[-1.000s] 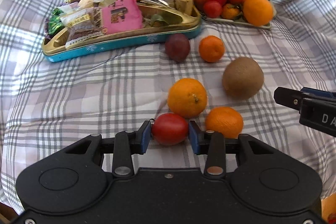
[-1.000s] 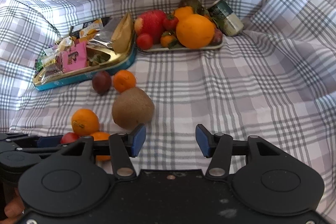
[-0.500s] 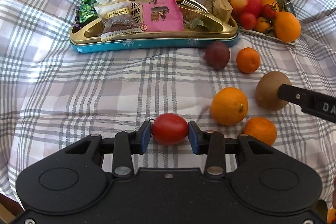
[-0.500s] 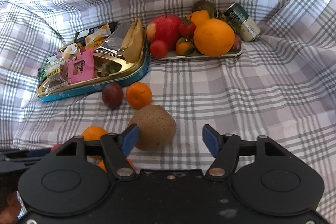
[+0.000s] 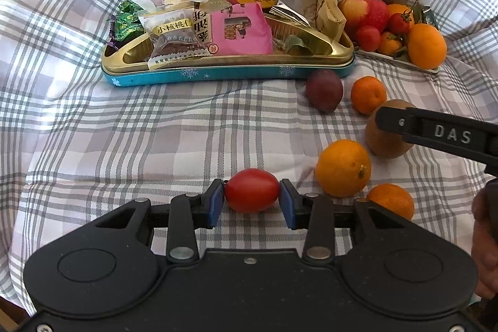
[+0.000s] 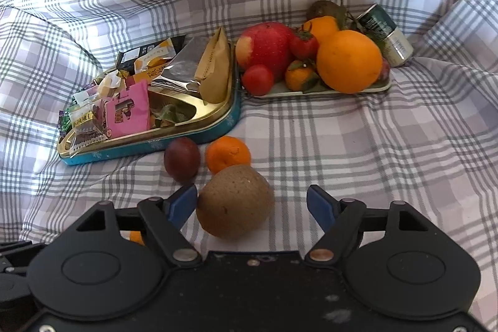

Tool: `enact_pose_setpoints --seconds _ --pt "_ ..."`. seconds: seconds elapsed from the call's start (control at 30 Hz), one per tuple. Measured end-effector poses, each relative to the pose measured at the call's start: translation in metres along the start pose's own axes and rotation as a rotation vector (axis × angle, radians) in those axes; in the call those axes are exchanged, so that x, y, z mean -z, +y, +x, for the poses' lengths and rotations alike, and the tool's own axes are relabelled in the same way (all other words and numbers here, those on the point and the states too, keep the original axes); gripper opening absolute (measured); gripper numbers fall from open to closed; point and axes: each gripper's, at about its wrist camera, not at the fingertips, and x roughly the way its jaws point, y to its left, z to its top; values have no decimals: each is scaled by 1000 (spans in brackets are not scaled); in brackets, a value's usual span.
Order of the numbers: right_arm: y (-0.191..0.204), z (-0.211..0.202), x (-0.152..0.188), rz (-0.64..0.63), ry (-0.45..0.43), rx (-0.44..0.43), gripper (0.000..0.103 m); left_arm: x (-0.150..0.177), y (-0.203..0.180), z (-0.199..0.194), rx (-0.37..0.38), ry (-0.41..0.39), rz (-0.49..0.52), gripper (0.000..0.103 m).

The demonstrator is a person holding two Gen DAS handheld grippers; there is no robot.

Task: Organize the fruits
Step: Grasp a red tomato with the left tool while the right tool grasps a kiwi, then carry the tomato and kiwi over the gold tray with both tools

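Observation:
My left gripper (image 5: 251,200) is shut on a red cherry tomato (image 5: 252,190) and holds it above the plaid cloth. My right gripper (image 6: 252,206) is open, its jaws on either side of a brown kiwi (image 6: 235,206) that rests on the cloth and lies against the left pad. Loose fruit lies on the cloth: a dark plum (image 6: 181,158), a small mandarin (image 6: 228,154), an orange (image 5: 343,167) and another mandarin (image 5: 390,201). A white fruit plate (image 6: 323,91) at the back holds an apple, a large orange, tomatoes and small citrus.
A gold and teal snack tin (image 5: 227,72) full of wrapped snacks stands at the back left, touching the fruit plate. A green can (image 6: 386,35) lies behind the plate. The plaid cloth (image 6: 373,151) rises in folds around the scene.
My left gripper has carried the tomato to the left, away from the loose fruit. My right gripper has moved forward and opened wider around the kiwi.

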Motion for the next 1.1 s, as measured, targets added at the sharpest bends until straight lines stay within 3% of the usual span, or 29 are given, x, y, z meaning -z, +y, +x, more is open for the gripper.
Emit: enact_pose_setpoints --seconds 0.33,0.43,0.53,0.83,1.1 --pt "11 20 0 -43 53 6 79 -2 0 4 -11 -3 7 49" --pt "11 21 3 -68 42 4 74 -2 -1 4 -16 -6 16 49" --pt "15 19 4 -99 34 -27 58 -2 -2 4 -17 -6 22 48" --pt "11 10 6 -102 28 -4 58 -1 -5 -10 0 -42 46 47" --pt "-10 -25 13 -69 -7 29 58 3 -6 -35 15 -54 29 47"
